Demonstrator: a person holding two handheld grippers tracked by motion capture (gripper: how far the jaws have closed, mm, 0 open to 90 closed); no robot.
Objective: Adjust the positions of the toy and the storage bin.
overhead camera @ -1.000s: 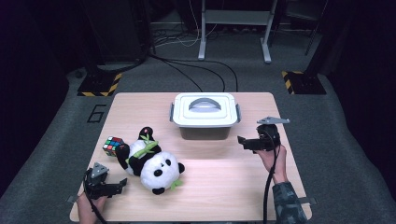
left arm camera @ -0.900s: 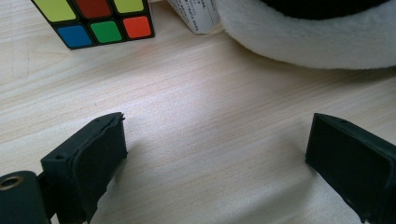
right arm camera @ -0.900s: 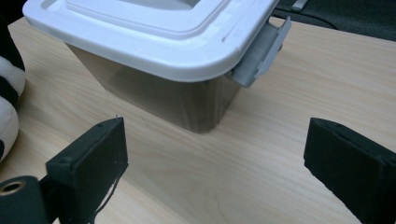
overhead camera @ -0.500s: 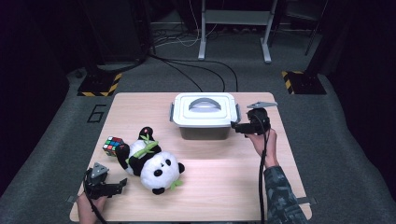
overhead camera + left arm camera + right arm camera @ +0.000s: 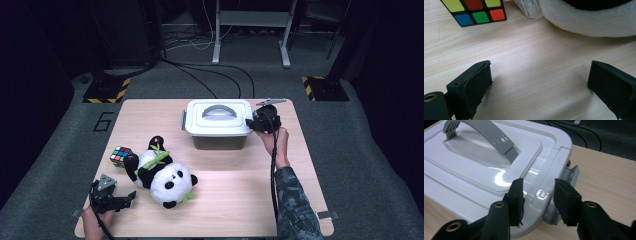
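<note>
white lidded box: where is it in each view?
High view: white box at the table's far centre, right tool at its right edge.
Left gripper view: not in it.
Right gripper view: box across upper left, its edge latch between the jaws.
Shared landmark: grey lid handle.

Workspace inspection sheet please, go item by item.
Surface: wooden table, bare at centre.
Job's things: white lidded storage box, grey handle down, lid on.
Clutter: panda plush; Rubik's cube beside it.
Grippers: right tongs have just been closing, straddling the lid's edge by the side latch, contact unclear; left tongs open over bare wood.
Cables: black leads on floor.
Surroundings: grey carpet, hazard-striped feet.
</note>
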